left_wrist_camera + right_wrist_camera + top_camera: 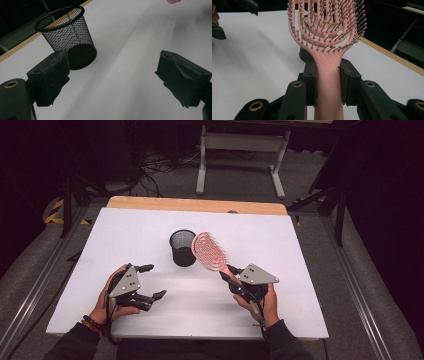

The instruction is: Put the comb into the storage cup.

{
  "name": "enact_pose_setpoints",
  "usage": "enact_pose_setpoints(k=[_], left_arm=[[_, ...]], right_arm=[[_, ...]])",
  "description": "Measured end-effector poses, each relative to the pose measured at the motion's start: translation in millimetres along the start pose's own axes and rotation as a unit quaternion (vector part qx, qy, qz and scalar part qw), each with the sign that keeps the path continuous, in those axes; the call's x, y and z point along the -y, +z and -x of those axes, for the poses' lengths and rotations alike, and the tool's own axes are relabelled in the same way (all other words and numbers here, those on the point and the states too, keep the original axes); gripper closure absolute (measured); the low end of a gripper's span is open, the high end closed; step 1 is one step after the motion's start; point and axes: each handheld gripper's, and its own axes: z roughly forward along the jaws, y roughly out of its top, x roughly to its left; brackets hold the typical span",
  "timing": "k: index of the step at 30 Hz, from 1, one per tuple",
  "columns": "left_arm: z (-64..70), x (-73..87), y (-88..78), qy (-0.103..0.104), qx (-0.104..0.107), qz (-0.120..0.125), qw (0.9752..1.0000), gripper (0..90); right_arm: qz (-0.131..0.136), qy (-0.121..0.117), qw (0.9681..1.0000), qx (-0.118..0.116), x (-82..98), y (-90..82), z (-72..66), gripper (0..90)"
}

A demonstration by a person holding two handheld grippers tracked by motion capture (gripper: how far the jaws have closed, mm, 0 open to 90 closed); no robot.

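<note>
The right tool [227, 275] is pinching the handle of a pink hairbrush [210, 251]; in the right gripper view its two black pads press flat against either side of the handle [328, 82]. The brush head rises up and away from that tool, bristles toward the person, tilted over toward the black mesh cup [183, 248]. The head hangs just beside the cup's rim, up off the worktop [280, 250]; whether it touches the rim I cannot tell. The cup stands upright just beyond the brush.

The left tool [152, 281] is held in the other hand [107, 297], well apart from the right one, its jaws spread wide with nothing between them. In the left gripper view the cup [66, 35] stands ahead of it, just beyond one pad, and bare white worktop [125, 75] lies between the jaws.
</note>
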Motion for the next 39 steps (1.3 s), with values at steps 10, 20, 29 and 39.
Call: enact_pose_setpoints(k=[10, 20, 29, 39], left_arm=[[0.7, -7.5, 5.7, -0.019, -0.005, 0.003, 0.9998, 14.8], [1.5, -23.3, 10.6, -0.052, 0.024, 0.035, 0.9977, 14.8], [2.0, -35.7, 20.3, -0.085, 0.034, 0.051, 0.9945, 14.7], [1.0, -42.5, 33.0, -0.119, 0.066, 0.070, 0.9883, 14.2]], right_arm=[[0.004, 0.000, 1.0000, -0.008, -3.2, 4.3, -5.9, 69.6], [0.007, 0.002, 0.9999, -0.015, -4.7, 7.9, -9.7, 69.6], [0.006, -0.003, 0.9998, -0.019, -4.9, 12.1, -16.4, 69.6], [0.002, -0.008, 0.9994, -0.033, -4.1, 16.9, -23.0, 69.6]])
